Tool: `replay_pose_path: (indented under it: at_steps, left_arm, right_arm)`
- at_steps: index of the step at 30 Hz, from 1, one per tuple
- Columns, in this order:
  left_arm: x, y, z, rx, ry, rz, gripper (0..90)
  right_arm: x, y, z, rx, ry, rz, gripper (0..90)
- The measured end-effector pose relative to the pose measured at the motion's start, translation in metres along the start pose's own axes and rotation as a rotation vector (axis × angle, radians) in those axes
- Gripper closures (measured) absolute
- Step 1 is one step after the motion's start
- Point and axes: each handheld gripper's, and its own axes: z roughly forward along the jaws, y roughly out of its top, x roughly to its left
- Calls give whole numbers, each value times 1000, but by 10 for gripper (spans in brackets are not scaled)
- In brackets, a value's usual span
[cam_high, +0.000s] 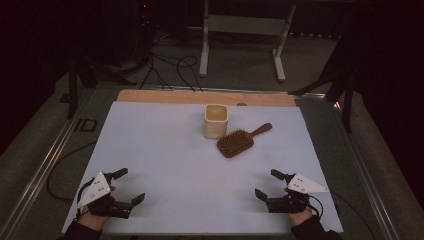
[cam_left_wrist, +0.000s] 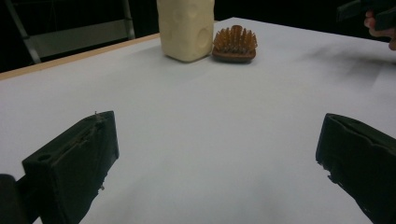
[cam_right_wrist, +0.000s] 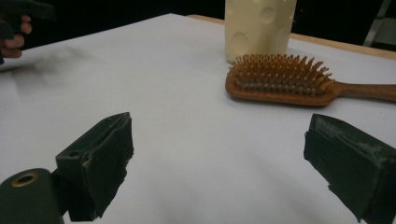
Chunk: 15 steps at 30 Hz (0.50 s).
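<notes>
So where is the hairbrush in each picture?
High view: the hairbrush lies right of centre, bristles up, handle pointing up-right.
Left gripper view: top middle, its head end-on, just right of the cup.
Right gripper view: upper right, side-on, handle running off the right edge, in front of the cup.
Shared landmark: the cream cup beside the brush.

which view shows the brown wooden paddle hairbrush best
The right gripper view: the brown wooden paddle hairbrush lies close, bristles up, handle visible. The high view shows it small and whole; the left gripper view shows just its head end-on.
</notes>
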Motion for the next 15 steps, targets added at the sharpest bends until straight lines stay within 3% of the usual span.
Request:
replay_pose_path:
  at_steps: [8,15]
  left_arm:
    - [1,-1,0,3,5,-9,0]
    - [1,-1,1,5,-1,-7,0]
  right_arm:
    - [4,-1,4,52,30,-13,81]
    - [5,0,5,58,55,0,81]
